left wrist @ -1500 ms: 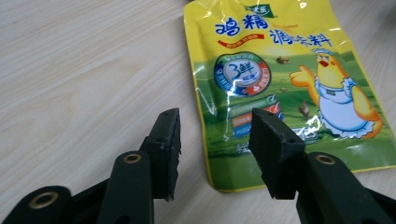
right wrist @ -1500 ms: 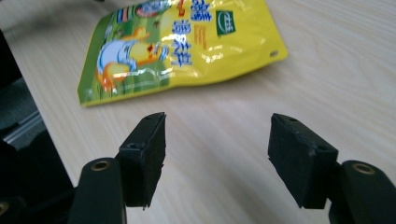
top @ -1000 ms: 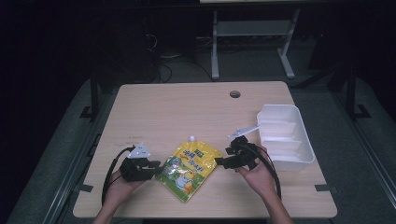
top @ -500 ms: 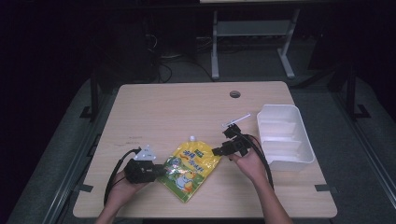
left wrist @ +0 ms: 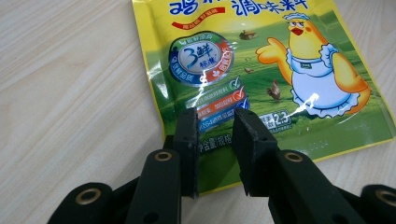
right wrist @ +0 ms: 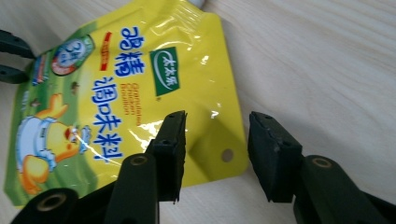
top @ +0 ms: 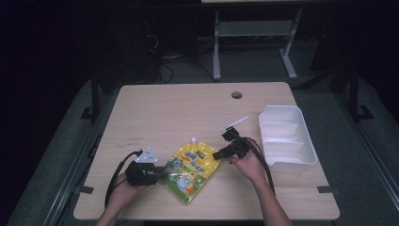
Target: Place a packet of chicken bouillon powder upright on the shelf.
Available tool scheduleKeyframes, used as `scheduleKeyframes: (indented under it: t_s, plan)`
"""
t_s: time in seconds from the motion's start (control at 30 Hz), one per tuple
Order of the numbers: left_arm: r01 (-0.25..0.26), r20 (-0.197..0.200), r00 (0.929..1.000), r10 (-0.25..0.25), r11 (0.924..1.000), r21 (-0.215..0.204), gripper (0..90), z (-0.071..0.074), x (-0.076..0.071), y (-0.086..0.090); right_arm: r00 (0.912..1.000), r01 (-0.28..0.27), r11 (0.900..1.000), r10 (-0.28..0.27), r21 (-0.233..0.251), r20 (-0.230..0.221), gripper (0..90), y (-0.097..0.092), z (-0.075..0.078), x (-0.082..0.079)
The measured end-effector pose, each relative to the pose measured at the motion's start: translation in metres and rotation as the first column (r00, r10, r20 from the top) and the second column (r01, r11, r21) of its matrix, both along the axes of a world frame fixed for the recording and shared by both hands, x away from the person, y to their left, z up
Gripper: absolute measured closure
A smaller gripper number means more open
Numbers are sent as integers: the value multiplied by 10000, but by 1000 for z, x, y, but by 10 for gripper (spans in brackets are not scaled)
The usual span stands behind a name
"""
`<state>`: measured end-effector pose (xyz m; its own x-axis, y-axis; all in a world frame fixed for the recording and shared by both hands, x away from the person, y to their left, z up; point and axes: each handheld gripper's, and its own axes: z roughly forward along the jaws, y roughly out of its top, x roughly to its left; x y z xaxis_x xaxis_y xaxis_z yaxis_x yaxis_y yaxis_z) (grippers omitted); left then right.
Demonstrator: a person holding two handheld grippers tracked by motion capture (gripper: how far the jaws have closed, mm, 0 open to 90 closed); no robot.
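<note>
A yellow seasoning pouch [top: 190, 167] with a cartoon chicken lies flat on the table, its white cap [top: 193, 139] pointing away from me. My left gripper [top: 161, 173] is at the pouch's left edge. In the left gripper view the pouch [left wrist: 261, 65] lies under the left gripper [left wrist: 215, 116], whose jaws stand a little apart over its printed edge. My right gripper [top: 218, 155] is at the pouch's upper right corner. In the right gripper view the right gripper [right wrist: 215, 119] is open, straddling the pouch [right wrist: 116, 93] corner with the small punched hole [right wrist: 227, 154].
A white plastic bin [top: 287, 136] stands at the table's right edge, close beside my right hand. A cable hole [top: 236, 95] is in the table's far side. The wooden table [top: 179, 113] is bare beyond the pouch. The left gripper's fingertips [right wrist: 11, 46] show at the right gripper view's left edge.
My right gripper lifted, then came down left onto the pouch's upper right corner. My left gripper slid right up to the pouch's left edge. The pouch has stayed put.
</note>
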<state>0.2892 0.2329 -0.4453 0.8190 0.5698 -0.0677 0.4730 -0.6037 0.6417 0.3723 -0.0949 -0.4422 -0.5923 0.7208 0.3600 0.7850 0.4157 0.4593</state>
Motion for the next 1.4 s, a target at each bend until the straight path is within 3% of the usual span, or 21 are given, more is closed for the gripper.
scheduleKeyframes:
  t_s: [0.2, 0.4, 0.5, 0.53, 0.8, 0.83, 1.0, 1.1, 1.2, 1.23, 1.27, 1.3, 1.33, 1.4]
  plan:
    - [12, -13, 10000, -12, 10000, -22, 709, 0, 0, 0, 10000, 10, 9996, -12, 286, 96, 575, 2, 6, -3]
    - [27, -39, 10000, -27, 10000, -43, 705, -1, 1, 1, 10000, 62, 9887, -68, 1497, 32, 629, -1, 13, -5]
    - [24, -46, 10000, -24, 10000, -59, 705, -1, 1, 1, 9999, 14, 9898, 7, 1426, -142, 636, 1, 9, -4]
    - [26, -41, 10000, -26, 10000, -69, 705, -1, 1, 1, 9996, -74, 9933, 105, 1152, -269, 637, 6, 3, -3]
    - [16, -45, 10000, -16, 9999, -134, 702, -1, 1, 1, 9994, -38, 9969, 65, 792, -338, 720, 17, -8, -1]
    - [18, -54, 10000, -19, 9999, -142, 692, -1, 1, 1, 9994, -34, 9971, 60, 761, -347, 790, 17, -8, 0]
    - [-92, 174, 9998, 91, 9999, 83, 663, 1, 0, 1, 9998, -178, 9972, 185, 729, -90, 845, 19, -3, -3]
    - [-322, 282, 9991, 328, 9992, -225, 610, 4, 0, 6, 9990, -318, 9960, 290, 834, 345, 864, 19, 9, -9]
    - [-548, 39, 9985, 555, 9927, -1075, 550, 6, 3, 15, 9971, -441, 9935, 372, 1045, 668, 873, 17, 19, -13]
    - [-548, 39, 9985, 555, 9927, -1075, 508, 6, 3, 15, 9962, -477, 9925, 391, 1127, 775, 874, 16, 23, -15]
    - [-710, 77, 9973, 728, 9880, -1373, 462, 7, 3, 18, 9952, -541, 9917, 440, 1165, 877, 874, 16, 27, -16]
    - [-710, 77, 9973, 728, 9880, -1373, 446, 7, 3, 18, 9952, -541, 9917, 440, 1165, 877, 874, 16, 27, -16]
    - [-722, -44, 9974, 724, 9836, -1654, 446, 8, 4, 20, 9932, -624, 9908, 498, 1201, 1051, 876, 16, 31, -18]
    - [-799, -91, 9968, 796, 9769, -1983, 363, 9, 4, 22, 9880, -815, 9877, 624, 1333, 1413, 883, 16, 44, -23]
